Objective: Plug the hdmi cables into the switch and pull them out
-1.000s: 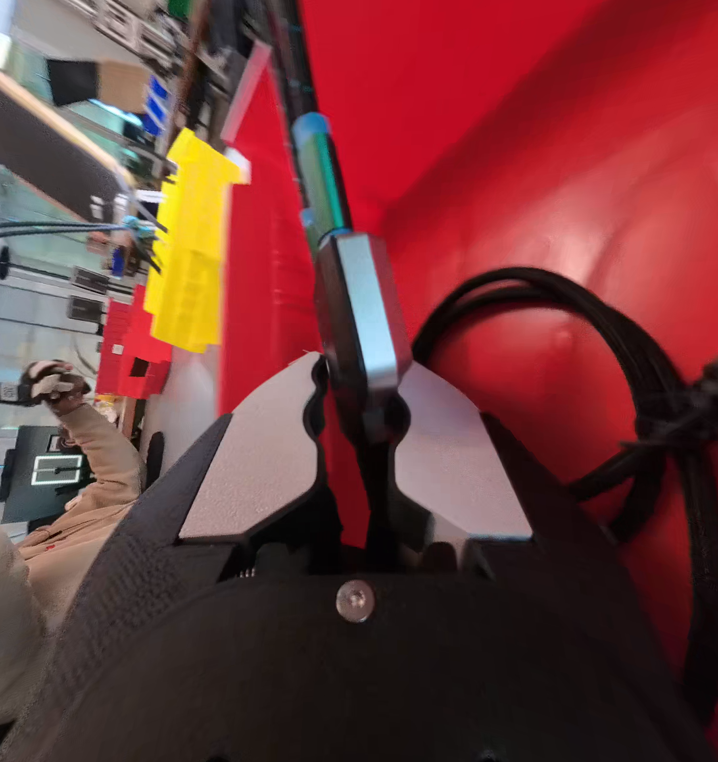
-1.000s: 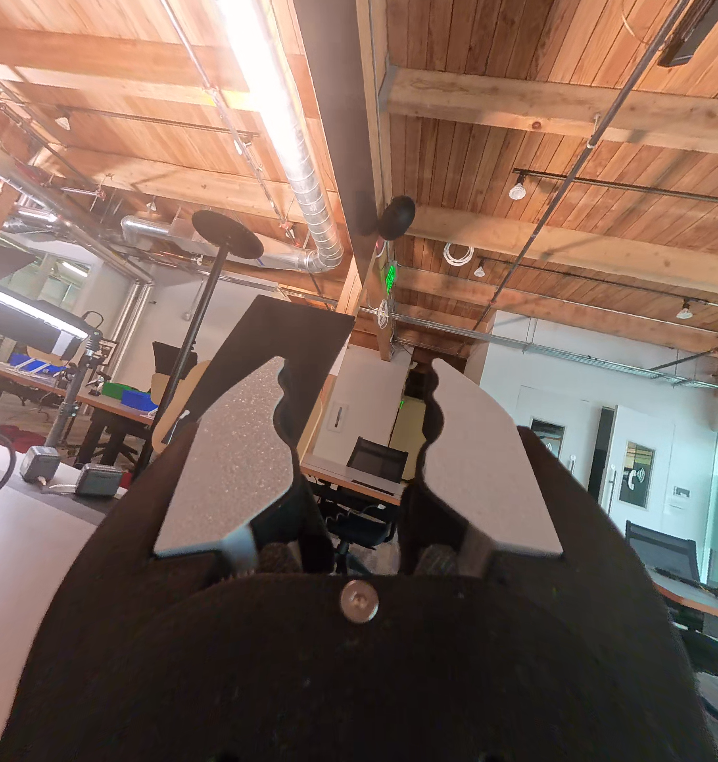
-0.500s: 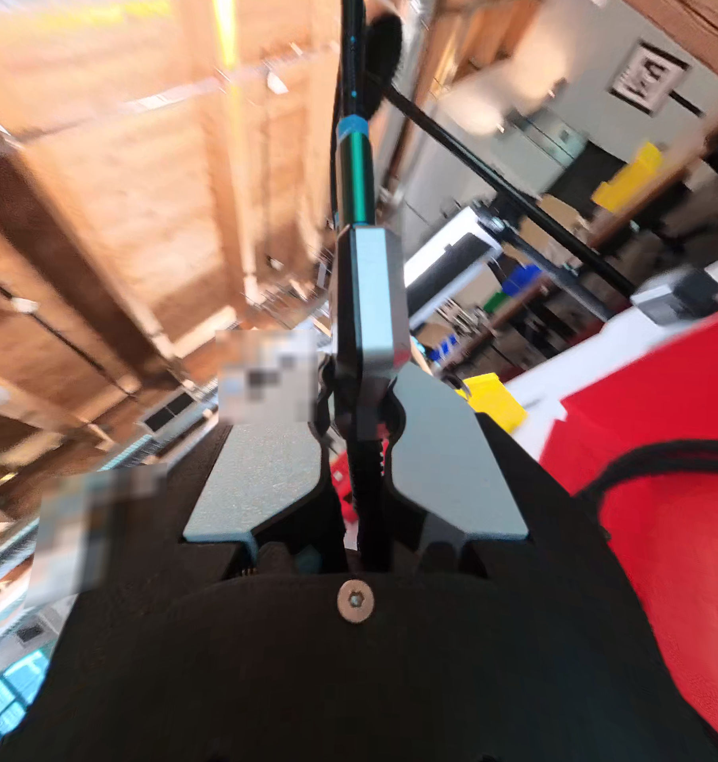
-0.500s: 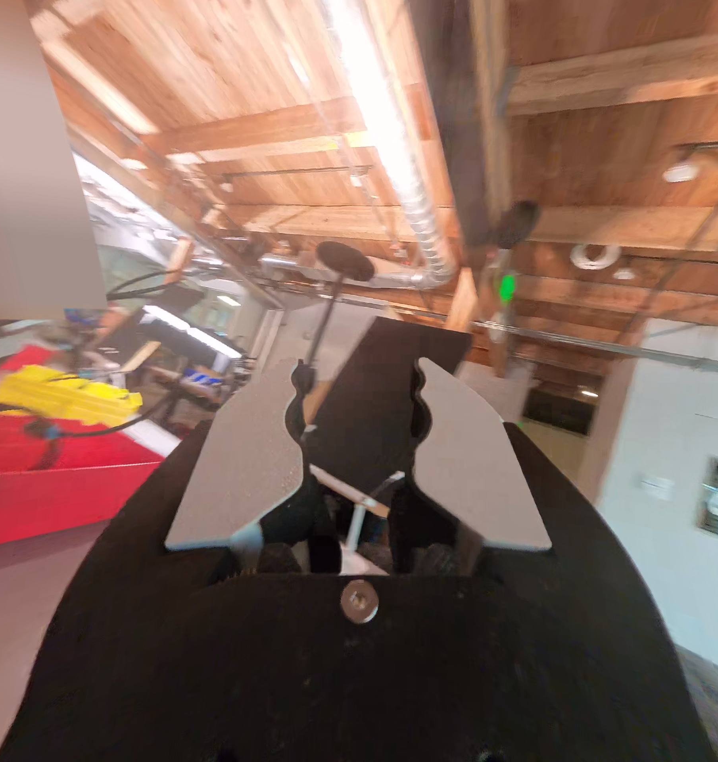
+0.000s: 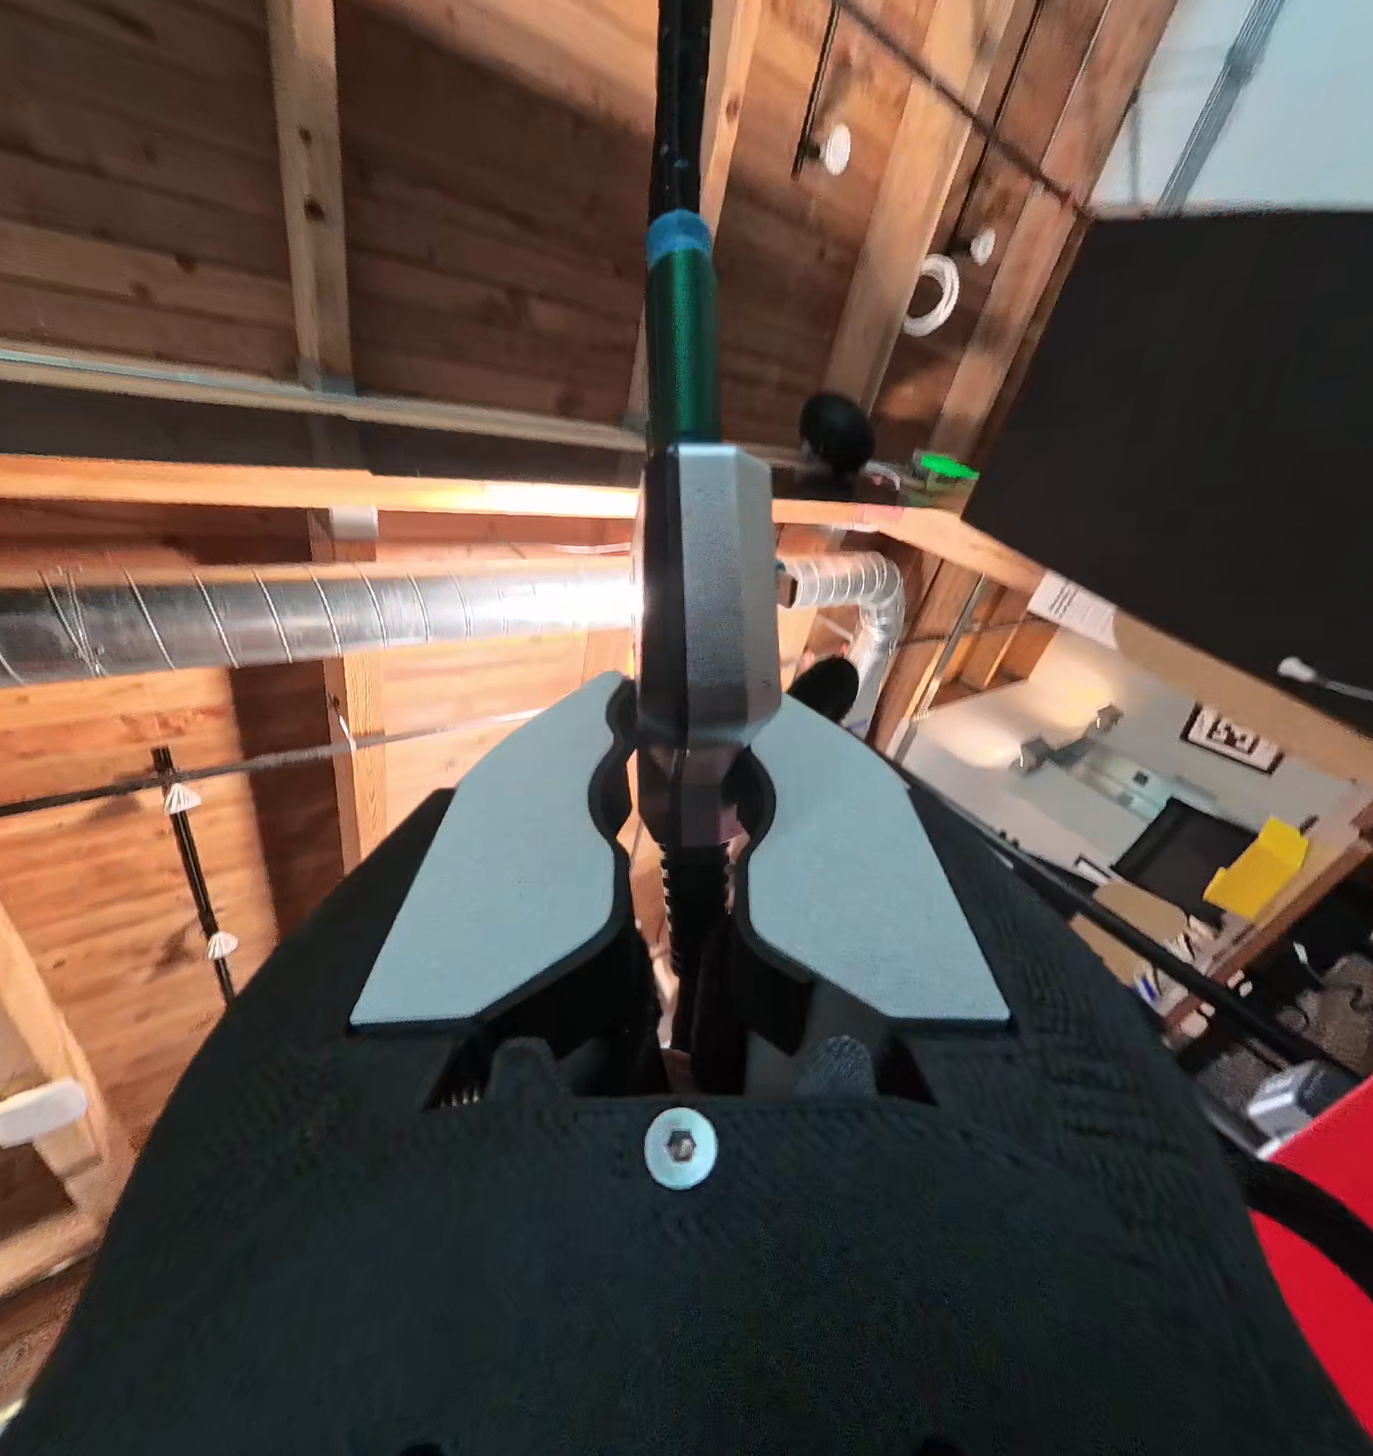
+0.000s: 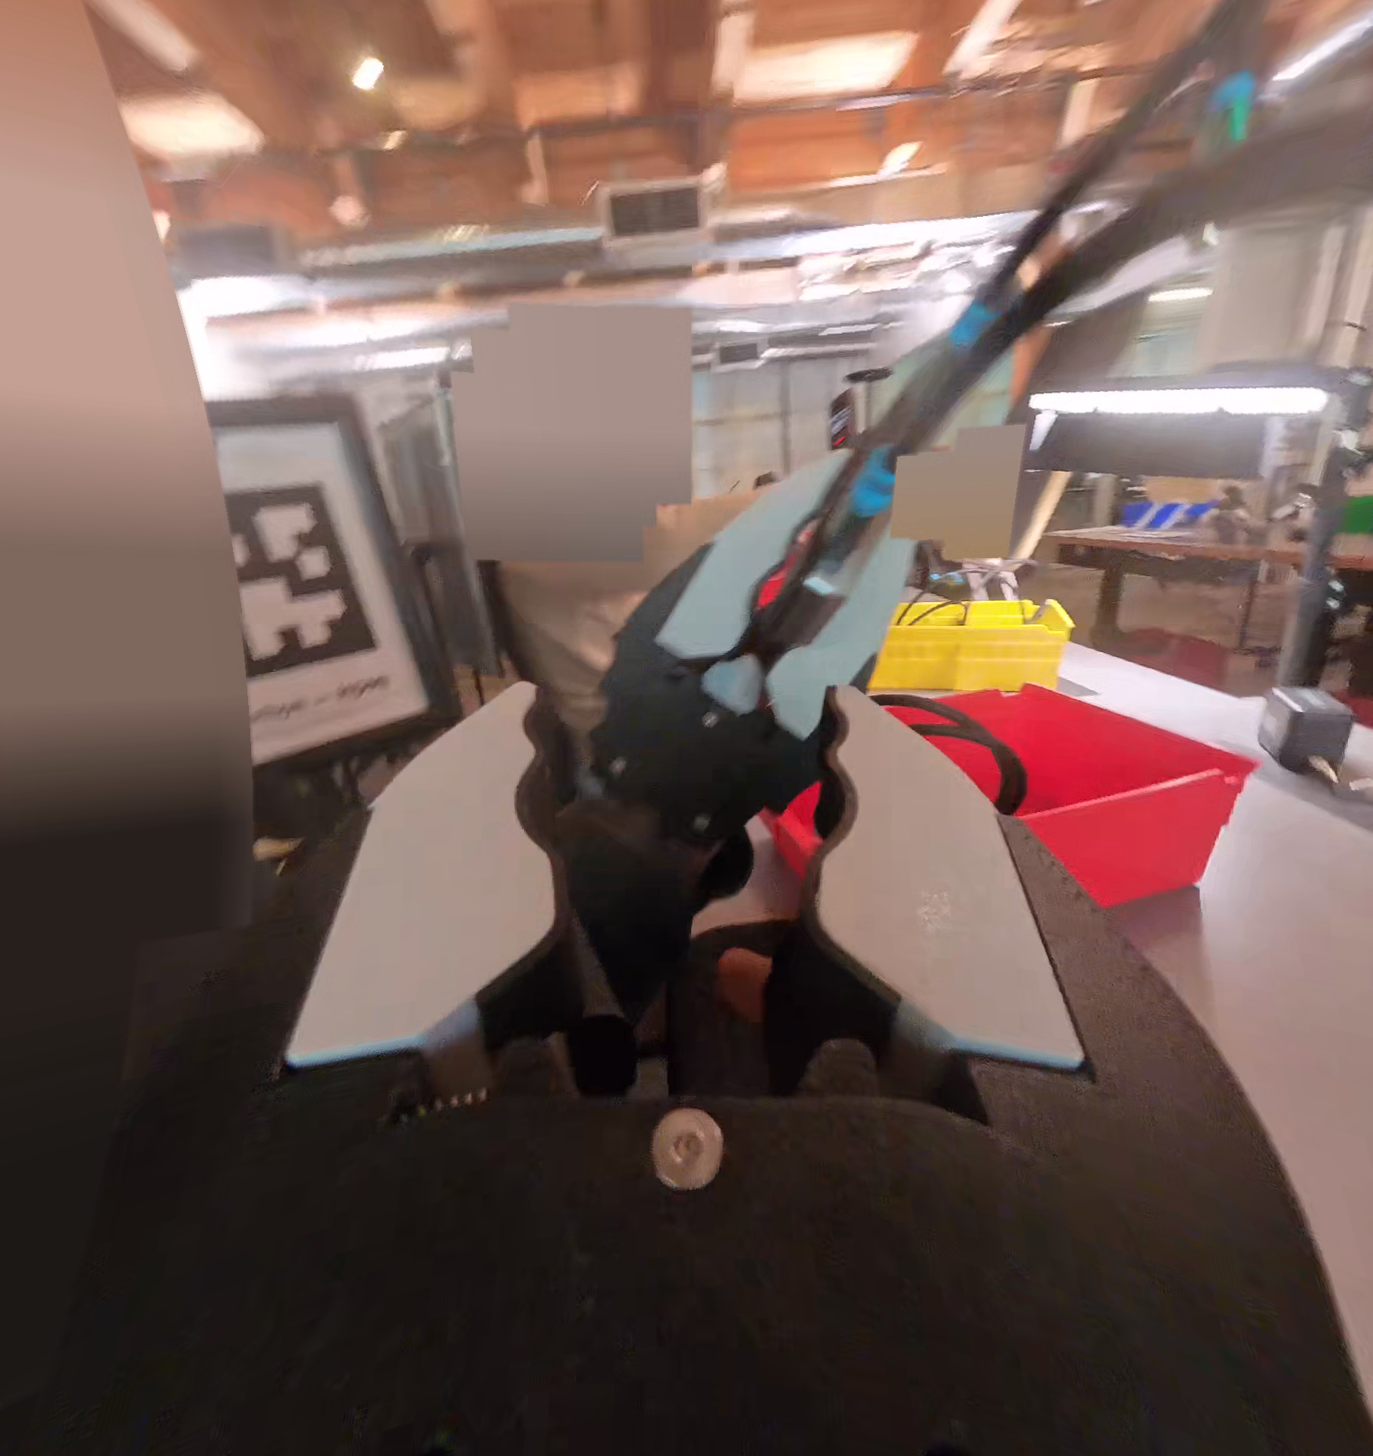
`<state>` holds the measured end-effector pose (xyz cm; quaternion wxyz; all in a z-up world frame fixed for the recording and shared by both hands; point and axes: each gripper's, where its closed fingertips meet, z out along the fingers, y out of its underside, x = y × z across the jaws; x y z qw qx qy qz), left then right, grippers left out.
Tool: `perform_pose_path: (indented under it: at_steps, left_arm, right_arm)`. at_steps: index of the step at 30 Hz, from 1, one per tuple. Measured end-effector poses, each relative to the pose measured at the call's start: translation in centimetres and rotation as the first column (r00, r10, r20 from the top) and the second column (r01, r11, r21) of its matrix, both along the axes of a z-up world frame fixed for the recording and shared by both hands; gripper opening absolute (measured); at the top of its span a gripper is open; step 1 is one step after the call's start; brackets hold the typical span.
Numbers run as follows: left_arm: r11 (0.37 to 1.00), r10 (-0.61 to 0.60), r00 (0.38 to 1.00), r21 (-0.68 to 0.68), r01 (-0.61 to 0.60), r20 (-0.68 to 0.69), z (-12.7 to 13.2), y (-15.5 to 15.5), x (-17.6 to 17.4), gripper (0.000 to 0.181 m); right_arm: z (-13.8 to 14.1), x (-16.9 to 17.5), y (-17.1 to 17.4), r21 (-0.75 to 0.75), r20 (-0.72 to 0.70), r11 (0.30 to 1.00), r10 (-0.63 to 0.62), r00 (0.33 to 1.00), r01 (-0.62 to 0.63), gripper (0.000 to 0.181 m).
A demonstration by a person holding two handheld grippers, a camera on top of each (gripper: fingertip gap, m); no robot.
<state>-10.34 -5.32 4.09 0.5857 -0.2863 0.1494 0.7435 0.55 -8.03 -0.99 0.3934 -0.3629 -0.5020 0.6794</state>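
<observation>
HDMI switch point(image 5: 703, 607) in L gripper point(image 5: 687, 776), R gripper point(image 6: 683, 796) open

We see the switch point(image 5: 703, 599), brushed matt metal; the gripper fingers point(image 5: 502, 874) matt and grainy; glossy red plastic bin point(image 6: 1093, 796); rough wooden ceiling point(image 5: 155, 197).

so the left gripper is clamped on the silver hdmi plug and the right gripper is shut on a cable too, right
Not quite. The left gripper is indeed clamped on the silver HDMI plug, as the left wrist view shows. But the right gripper is open and holds nothing, as the right wrist view shows.
</observation>
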Motion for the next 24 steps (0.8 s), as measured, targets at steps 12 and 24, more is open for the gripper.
perform_pose_path:
  at_steps: [12,24]
  left_arm:
    - [0.989,-0.129,0.944,-0.103,0.102,-0.304,-3.4,2.4,8.8,0.023]
    - [0.237,-0.801,0.247,-0.090,0.967,0.545,-3.8,1.8,13.9,0.052]
  right_arm:
    - [-0.5,-1.8,4.4,-0.196,-0.087,0.969,-0.169,0.982,0.150,0.028]
    - [4.3,4.3,7.6,-0.170,-0.445,0.971,-0.230,0.866,0.170,0.024]
